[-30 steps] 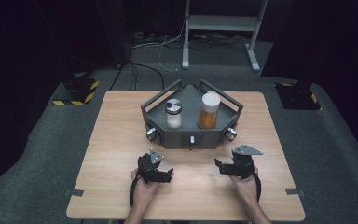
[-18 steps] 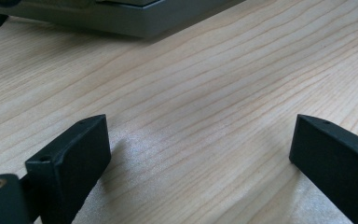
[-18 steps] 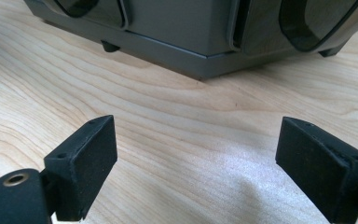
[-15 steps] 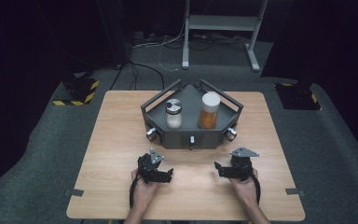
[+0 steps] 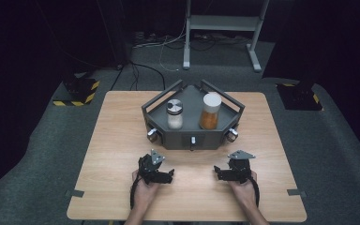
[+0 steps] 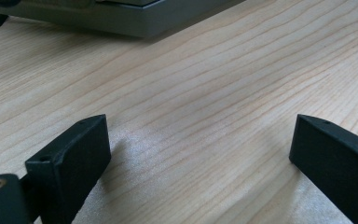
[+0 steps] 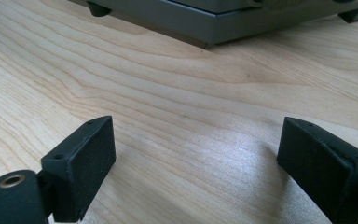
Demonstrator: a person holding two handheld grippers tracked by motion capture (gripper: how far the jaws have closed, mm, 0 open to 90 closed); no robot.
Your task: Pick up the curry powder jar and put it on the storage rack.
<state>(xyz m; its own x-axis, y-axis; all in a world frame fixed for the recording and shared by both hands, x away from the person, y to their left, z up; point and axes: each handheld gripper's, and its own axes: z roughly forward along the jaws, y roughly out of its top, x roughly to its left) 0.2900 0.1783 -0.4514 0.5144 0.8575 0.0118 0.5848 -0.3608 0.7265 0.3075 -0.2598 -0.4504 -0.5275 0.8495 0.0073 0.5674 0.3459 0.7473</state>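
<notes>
From above, the worktop (image 5: 122, 140) is evenly lit while the floor and background toward twelve o'clock sink into near black. In both gripper views the wood is bright, with a soft pale sheen at six o'clock and gentle shadows beside the jaws. The grey tray (image 6: 135, 23) at twelve o'clock is slightly soft.

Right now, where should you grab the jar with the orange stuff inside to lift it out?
Probably around its middle, just under the white lid, coming from the front and above. The orange-filled jar stands upright in the grey tray, whose rails rise around it, so a low side approach looks blocked. The right hand-held gripper is nearest, with its jaws open.
</notes>
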